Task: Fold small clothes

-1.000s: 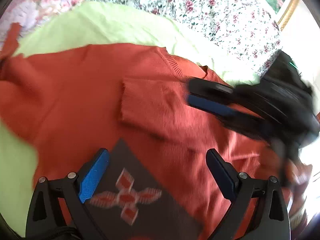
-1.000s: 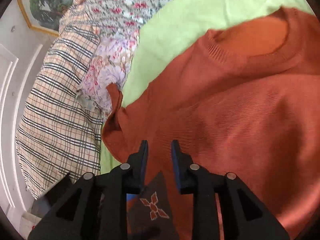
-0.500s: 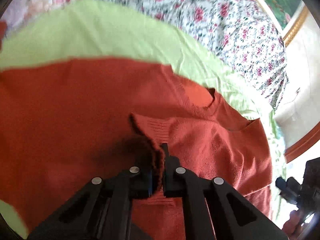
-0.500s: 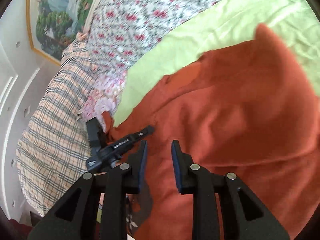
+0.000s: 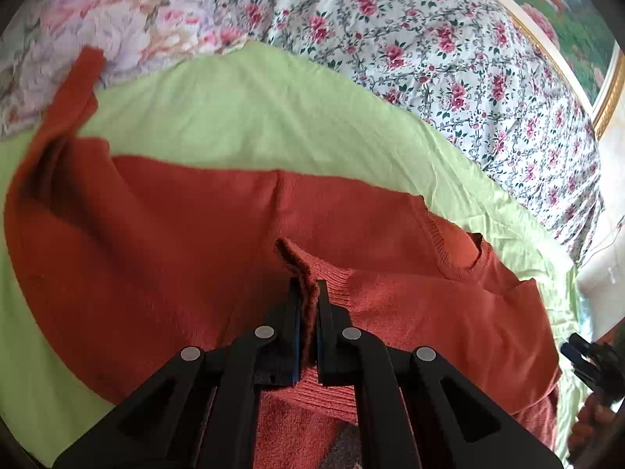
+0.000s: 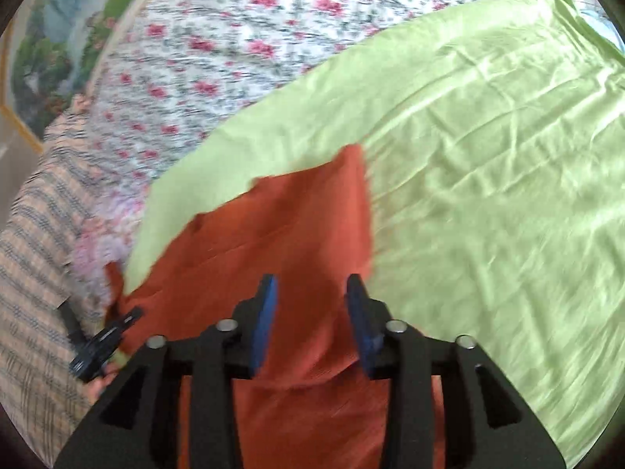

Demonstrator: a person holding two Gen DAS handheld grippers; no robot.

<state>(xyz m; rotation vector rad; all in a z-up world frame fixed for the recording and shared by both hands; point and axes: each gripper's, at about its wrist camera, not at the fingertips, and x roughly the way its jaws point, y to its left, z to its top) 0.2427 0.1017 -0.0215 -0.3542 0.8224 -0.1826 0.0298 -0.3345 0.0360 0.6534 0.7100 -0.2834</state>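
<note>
A rust-orange knit sweater (image 5: pixel 164 258) lies spread on a light green sheet (image 5: pixel 273 117). In the left wrist view my left gripper (image 5: pixel 308 301) is shut on the ribbed cuff (image 5: pixel 297 265) of one sleeve and holds it up over the sweater's body, near the neckline (image 5: pixel 461 250). The other sleeve (image 5: pixel 74 90) trails off to the far left. In the right wrist view my right gripper (image 6: pixel 312 297) hovers over a blurred part of the sweater (image 6: pixel 297 226). Its jaws are opening, with cloth lying below the gap and the blue pads (image 6: pixel 265 312) not pressing on it.
A floral quilt (image 5: pixel 429 51) lies behind the sheet, and a plaid blanket (image 6: pixel 35 258) sits at the left of the right wrist view. A framed picture (image 6: pixel 58 47) hangs on the wall. Green sheet (image 6: pixel 488 179) stretches to the right of the sweater.
My left gripper closed on the sleeve cuff and has carried it across the sweater. My right gripper swung away toward the sweater's edge and its jaws have widened.
</note>
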